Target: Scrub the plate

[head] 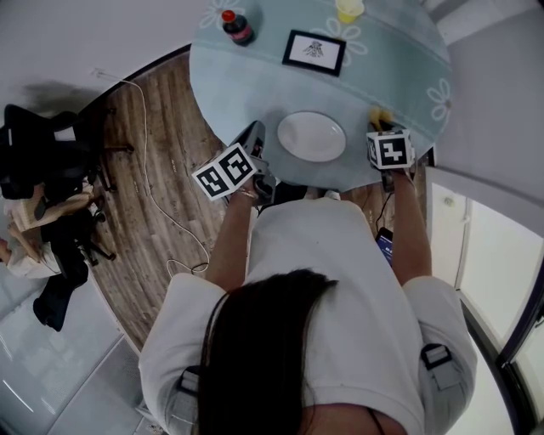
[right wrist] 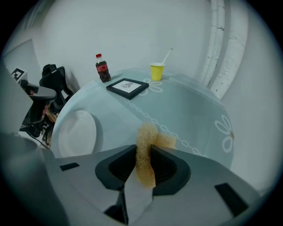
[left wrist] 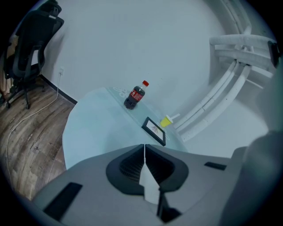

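Setting: round table [head: 255, 68] under a pale blue cloth with daisy prints, on a wood-plank floor [head: 161, 221] against white walls; an office chair [head: 34, 144] stands well off to the left.
Far edge: cola bottle [head: 237, 27], black picture frame [head: 314, 52] and yellow cup [head: 348, 9] with a stick in it, all well apart from the work.
Plate: plate [head: 311, 136] lies flat at the table's near edge, between the two grippers.
Plate's look: white, round, shallow and plain; it looks empty, with no soil that can be made out.
Right gripper: right gripper [right wrist: 143, 148] is at the near right edge, tilted steeply down, its jaws pinched on a tan, fuzzy scrubbing pad [right wrist: 146, 145] that sticks out past the tips.
Left gripper: left gripper [left wrist: 144, 148] is at the near left edge, jaws together with nothing between them; its own view looks across the table to the bottle and does not take in the plate.
Key relation: from the pad the plate lies to the left, just beside it, along the near edge; being round, it has no long axis to line up with.
Nearer hand: both flank the rim closely, but only the right carries the pad.
Judgement: scrubbing looks not yet begun; the right hand likely needs to carry the pad left onto the plate, and the left could steady the rim.
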